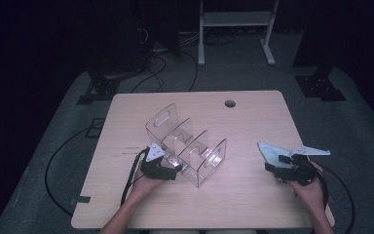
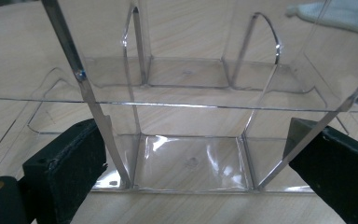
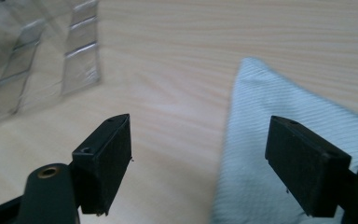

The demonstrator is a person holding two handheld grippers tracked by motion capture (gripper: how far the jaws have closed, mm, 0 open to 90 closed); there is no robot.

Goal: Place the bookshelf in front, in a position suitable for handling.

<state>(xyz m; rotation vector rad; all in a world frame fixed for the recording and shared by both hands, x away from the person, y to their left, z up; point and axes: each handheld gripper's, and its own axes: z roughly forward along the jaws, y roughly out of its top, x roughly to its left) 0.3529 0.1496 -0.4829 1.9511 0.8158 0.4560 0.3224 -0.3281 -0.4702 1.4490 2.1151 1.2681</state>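
Note:
A clear acrylic organizer (image 1: 187, 148) with several upright dividers stands at the middle of the wooden table (image 1: 253, 122). My left gripper (image 1: 174, 168) is at its near left end. In the left gripper view my left gripper (image 2: 196, 163) is open wide, its jaws straddling the organizer (image 2: 186, 79); a thin gap shows by the left pad. A pale blue folded cloth (image 1: 269, 152) lies at the right. My right gripper (image 1: 274, 168) is just beside it. In the right gripper view my right gripper (image 3: 198, 163) is open, with bare wood between the jaws and the cloth (image 3: 261, 93) under the right jaw.
A round cable hole (image 1: 230, 103) sits near the table's far edge. Behind the table stand a white metal frame (image 1: 236, 19) and dark equipment, with cables (image 1: 148, 80) on the grey floor. The organizer (image 3: 37, 70) appears blurred at the upper left of the right gripper view.

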